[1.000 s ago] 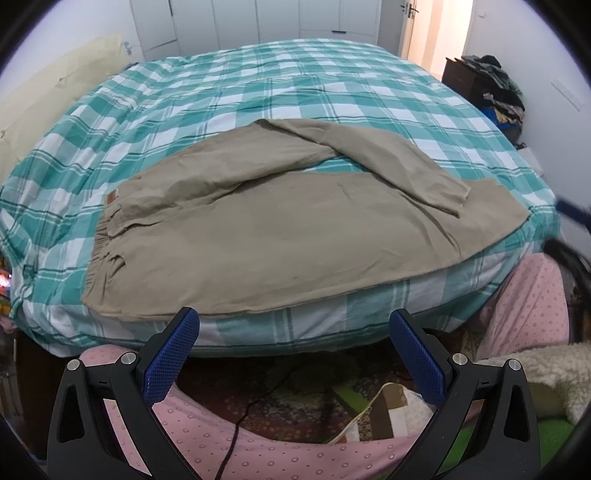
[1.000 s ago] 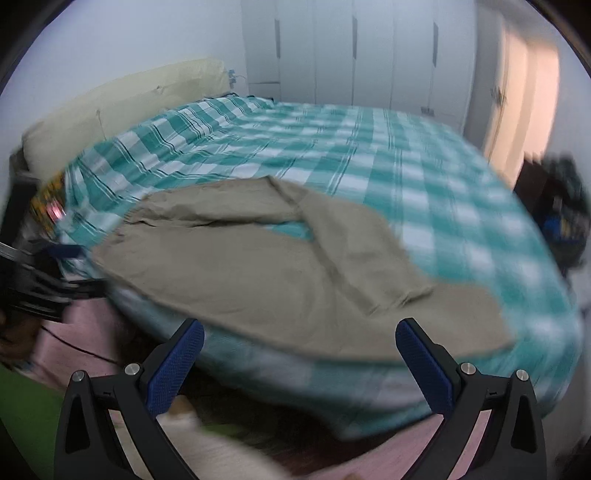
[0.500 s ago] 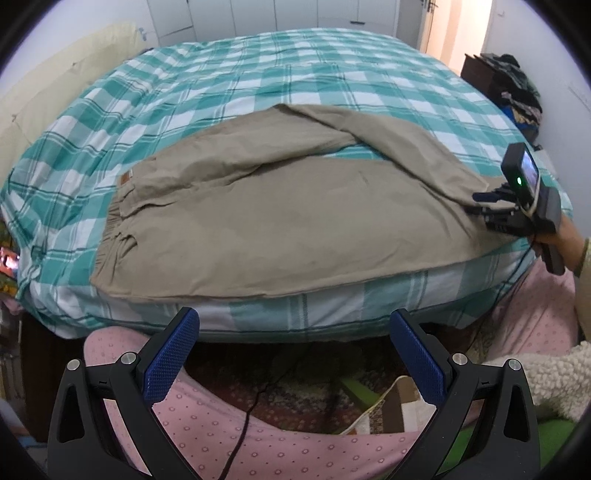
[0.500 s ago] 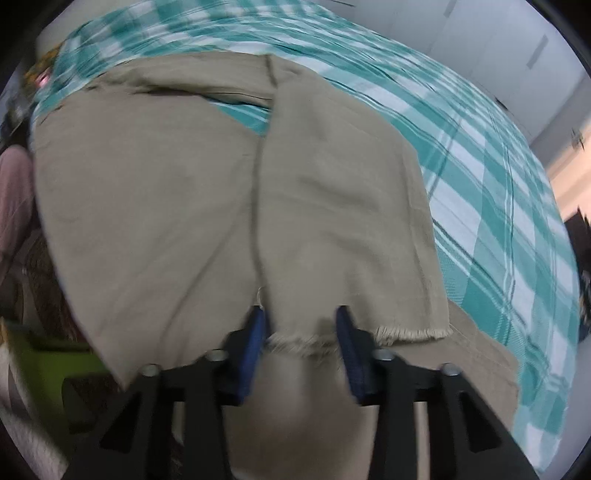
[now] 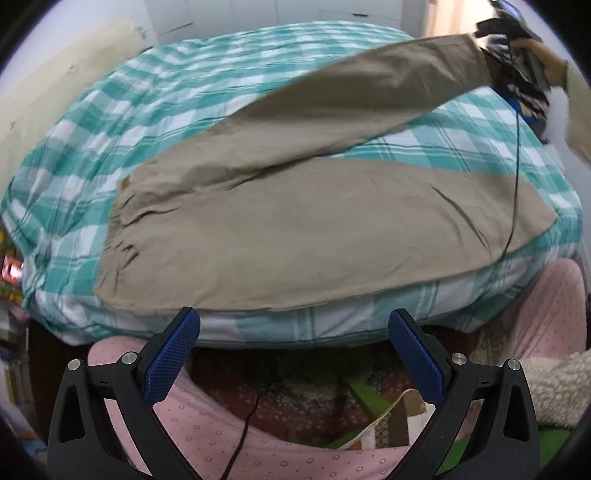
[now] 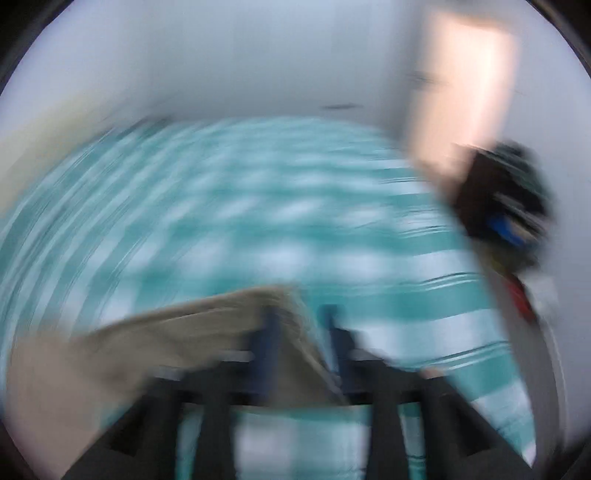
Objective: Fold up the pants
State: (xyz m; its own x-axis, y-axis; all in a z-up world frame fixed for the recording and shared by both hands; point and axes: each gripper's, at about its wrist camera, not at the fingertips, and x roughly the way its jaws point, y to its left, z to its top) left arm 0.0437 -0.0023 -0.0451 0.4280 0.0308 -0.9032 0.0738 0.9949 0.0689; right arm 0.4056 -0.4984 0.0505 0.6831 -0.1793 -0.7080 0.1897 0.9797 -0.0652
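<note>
Right gripper clamps khaki pants leg hem, raised upper right over checked bedspread. Left gripper spread wide, empty, bottom centre.

Right wrist view smeared by motion throughout: bed check pattern reduced to streaks, dark clutter at right edge unidentifiable. Right gripper jaws blurred, pants cloth between them, contact itself unclear. Left wrist view: right gripper at upper right partly cut by frame edge, jaws hidden behind pant leg end. Far corner of pants waistband at left hidden under folds.
</note>
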